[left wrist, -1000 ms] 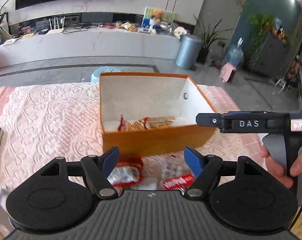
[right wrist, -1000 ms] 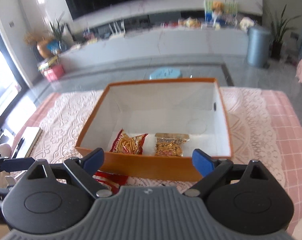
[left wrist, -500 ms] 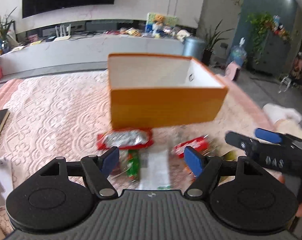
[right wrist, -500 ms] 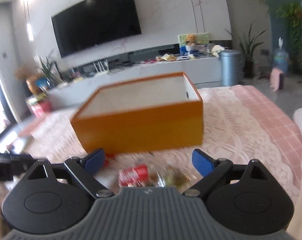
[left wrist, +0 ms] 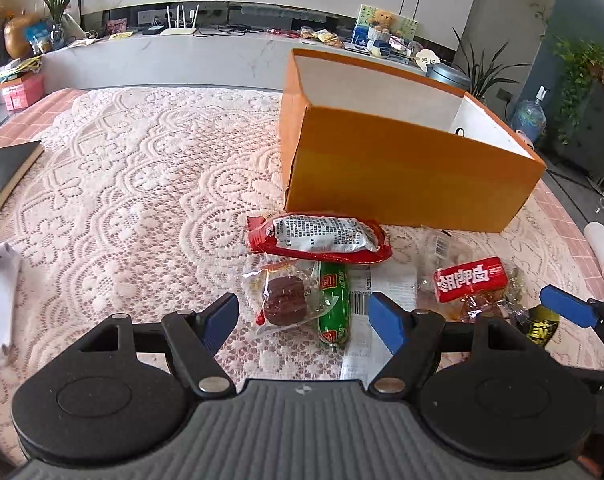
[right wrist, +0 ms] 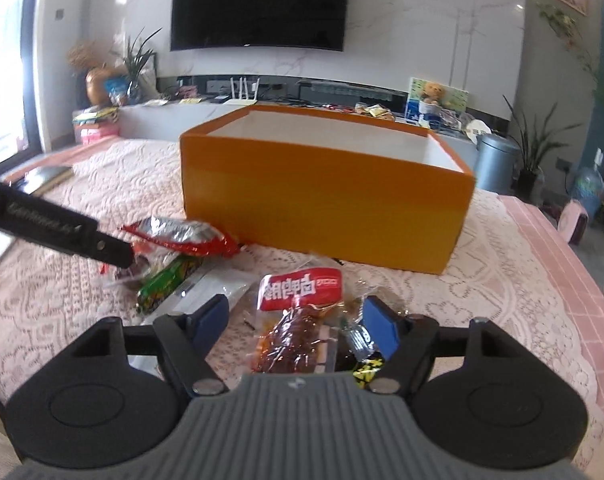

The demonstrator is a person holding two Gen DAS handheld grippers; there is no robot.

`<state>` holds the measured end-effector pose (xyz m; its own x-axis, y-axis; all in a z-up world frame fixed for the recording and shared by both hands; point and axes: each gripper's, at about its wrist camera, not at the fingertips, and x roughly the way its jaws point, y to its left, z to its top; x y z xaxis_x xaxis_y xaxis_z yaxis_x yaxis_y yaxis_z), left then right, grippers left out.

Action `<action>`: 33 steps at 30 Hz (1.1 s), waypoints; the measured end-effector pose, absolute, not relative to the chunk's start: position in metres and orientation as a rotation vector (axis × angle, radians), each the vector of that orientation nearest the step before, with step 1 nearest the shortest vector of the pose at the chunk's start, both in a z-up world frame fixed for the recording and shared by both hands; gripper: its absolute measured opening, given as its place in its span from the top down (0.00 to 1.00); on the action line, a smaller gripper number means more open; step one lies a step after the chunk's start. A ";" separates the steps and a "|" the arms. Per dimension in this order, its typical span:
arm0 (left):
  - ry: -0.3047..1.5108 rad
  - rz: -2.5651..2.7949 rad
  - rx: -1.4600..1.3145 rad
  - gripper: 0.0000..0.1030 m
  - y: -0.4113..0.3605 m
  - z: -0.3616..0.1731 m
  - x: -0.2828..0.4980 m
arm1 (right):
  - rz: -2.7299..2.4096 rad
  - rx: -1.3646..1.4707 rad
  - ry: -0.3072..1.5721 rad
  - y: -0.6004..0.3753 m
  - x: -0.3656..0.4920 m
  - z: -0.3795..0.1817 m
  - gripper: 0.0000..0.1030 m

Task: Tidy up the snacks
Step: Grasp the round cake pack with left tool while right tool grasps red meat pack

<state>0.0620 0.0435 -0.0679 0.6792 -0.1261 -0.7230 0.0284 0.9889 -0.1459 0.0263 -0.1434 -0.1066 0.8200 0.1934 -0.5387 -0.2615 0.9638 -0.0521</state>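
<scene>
Both grippers have dropped low over the lace cloth (left wrist: 133,184). The left gripper (left wrist: 304,318) gapes wide around the brown cake (left wrist: 283,300) and green sausage (left wrist: 334,304). The right gripper (right wrist: 295,320), wide too, straddles the red-label pack (right wrist: 297,308). The box (right wrist: 326,196) sits at twelve o'clock, interior now hidden.

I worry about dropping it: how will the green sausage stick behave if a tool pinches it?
The green sausage stick looks round and firm, so it would probably hold its shape rather than flop. Its glossy wrapper may be slippery. Lying partly on a clear packet, it could roll sideways when nudged.
</scene>
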 end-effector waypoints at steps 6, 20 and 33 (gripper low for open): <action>0.817 -0.061 -0.143 0.16 0.043 -0.083 0.074 | 0.217 -0.191 0.603 -0.130 0.037 -0.125 0.36; 0.826 -0.048 -0.244 0.18 0.050 -0.105 0.091 | 0.176 -0.236 0.618 -0.122 0.046 -0.144 0.33; 0.834 -0.069 -0.273 0.23 0.048 -0.108 0.091 | 0.148 -0.263 0.627 -0.120 0.048 -0.150 0.33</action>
<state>0.0913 0.0477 -0.1080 0.6718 -0.1668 -0.7217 -0.0464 0.9629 -0.2657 0.0480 -0.1203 -0.1497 0.8007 0.0568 -0.5964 -0.2152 0.9563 -0.1977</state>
